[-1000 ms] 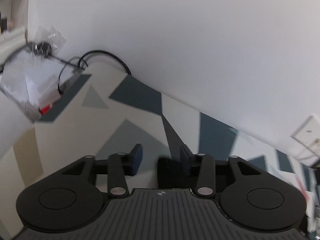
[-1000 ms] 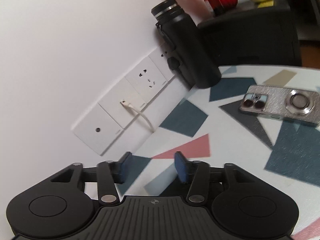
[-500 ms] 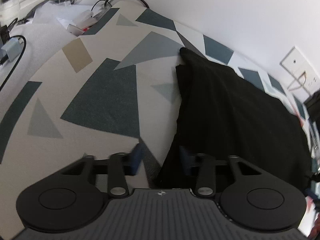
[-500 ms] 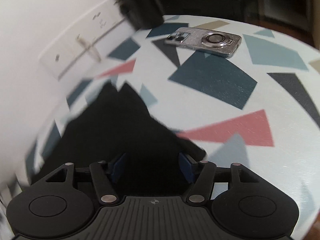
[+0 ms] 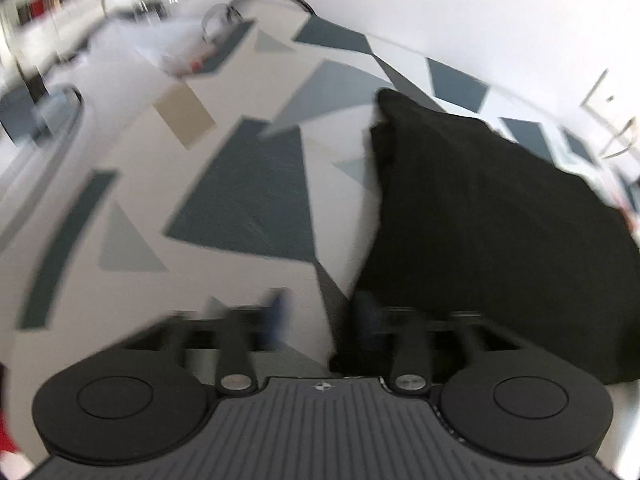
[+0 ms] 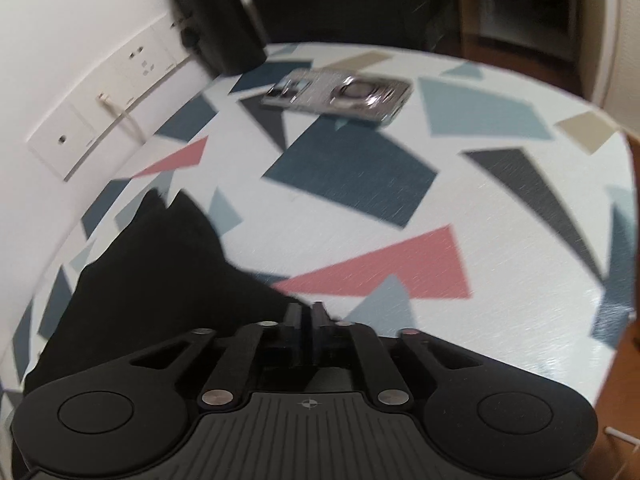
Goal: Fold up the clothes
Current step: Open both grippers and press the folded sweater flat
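The black garment (image 5: pixel 488 216) lies flat on the patterned worktop (image 5: pixel 240 208), folded into a rough wedge, its far edge close to the wall. At its near right corner the right tongs (image 6: pixel 307 314) are clenched, fingers pressed together right where the cloth's (image 6: pixel 160 280) edge runs under them; they look to be pinching that corner, though black on black makes the bite hard to confirm. Over on the near left side, the left tongs (image 5: pixel 320 312) are spread wide and blurred, straddling the garment's left edge, one finger on the bare worktop, the other against the fabric. Nothing grasped there yet.

The step in hand looks like gathering the near edge for the next fold. To do it well, the left tongs should slide low so the lower finger gets beneath every layer at the corner, then close firmly, matching the right side's grip. Both corners should then lift together and level, carried toward the far edge so the crease comes out straight. The phone (image 6: pixel 340 94) and black bottle (image 6: pixel 216 28) sit well apart on the far right, out of the fold's path.
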`<state>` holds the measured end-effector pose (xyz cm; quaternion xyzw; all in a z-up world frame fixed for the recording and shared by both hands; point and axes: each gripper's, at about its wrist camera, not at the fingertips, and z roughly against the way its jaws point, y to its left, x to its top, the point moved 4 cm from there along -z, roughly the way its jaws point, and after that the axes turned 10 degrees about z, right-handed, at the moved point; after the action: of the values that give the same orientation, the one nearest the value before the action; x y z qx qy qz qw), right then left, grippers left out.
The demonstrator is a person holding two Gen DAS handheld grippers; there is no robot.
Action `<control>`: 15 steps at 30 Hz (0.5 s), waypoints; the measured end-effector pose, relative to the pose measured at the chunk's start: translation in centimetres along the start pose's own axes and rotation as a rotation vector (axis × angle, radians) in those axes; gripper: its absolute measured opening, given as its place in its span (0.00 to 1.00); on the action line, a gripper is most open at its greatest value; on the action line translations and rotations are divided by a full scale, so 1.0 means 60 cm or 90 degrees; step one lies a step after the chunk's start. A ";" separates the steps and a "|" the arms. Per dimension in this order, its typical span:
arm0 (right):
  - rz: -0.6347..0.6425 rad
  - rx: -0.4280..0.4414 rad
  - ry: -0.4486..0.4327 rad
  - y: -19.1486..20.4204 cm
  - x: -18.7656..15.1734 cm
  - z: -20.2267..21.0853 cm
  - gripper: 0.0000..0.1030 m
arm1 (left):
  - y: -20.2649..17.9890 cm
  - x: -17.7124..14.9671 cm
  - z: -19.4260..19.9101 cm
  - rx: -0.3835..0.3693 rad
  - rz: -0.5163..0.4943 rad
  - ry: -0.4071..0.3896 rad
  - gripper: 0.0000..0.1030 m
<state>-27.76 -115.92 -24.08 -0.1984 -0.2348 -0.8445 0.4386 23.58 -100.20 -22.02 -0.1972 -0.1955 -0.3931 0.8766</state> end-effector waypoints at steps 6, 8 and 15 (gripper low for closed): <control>-0.051 0.054 0.020 0.040 0.042 -0.022 0.79 | -0.075 0.032 0.021 0.000 -0.076 -0.095 0.97; -0.066 0.084 0.037 0.059 0.061 -0.036 0.99 | -0.101 0.049 0.013 0.023 -0.054 -0.097 0.97; -0.224 0.186 0.118 0.092 0.114 -0.088 0.99 | -0.136 0.071 0.010 0.018 -0.020 -0.089 0.99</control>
<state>-27.51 -126.16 -23.42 -0.0110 -0.3441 -0.8795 0.3286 19.81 -107.52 -17.85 -0.2089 -0.2650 -0.3893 0.8571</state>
